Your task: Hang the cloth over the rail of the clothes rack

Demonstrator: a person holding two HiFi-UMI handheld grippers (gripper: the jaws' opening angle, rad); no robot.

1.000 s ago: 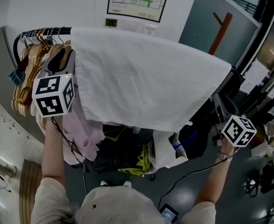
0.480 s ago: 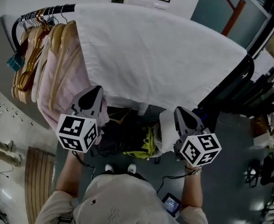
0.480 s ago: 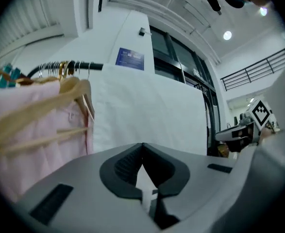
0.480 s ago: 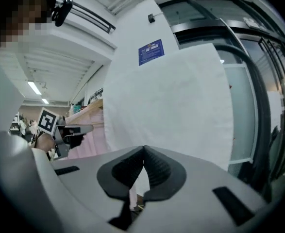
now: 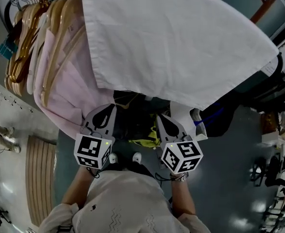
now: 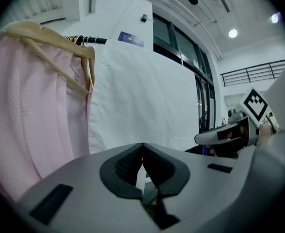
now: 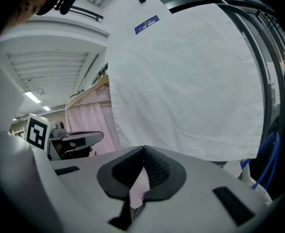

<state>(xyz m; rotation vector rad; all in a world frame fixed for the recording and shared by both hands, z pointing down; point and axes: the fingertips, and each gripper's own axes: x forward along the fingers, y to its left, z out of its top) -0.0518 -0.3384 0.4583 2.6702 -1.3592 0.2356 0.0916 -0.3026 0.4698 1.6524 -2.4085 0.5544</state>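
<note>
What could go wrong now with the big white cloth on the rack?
The white cloth is only draped over the rail, with no clip that I can see, so it might slide off. The left claw and right claw are shut and empty just under its bottom edge; lifting them carelessly might tug it down. Its side hangs right beside the pink clothes, so it may bunch there.
</note>
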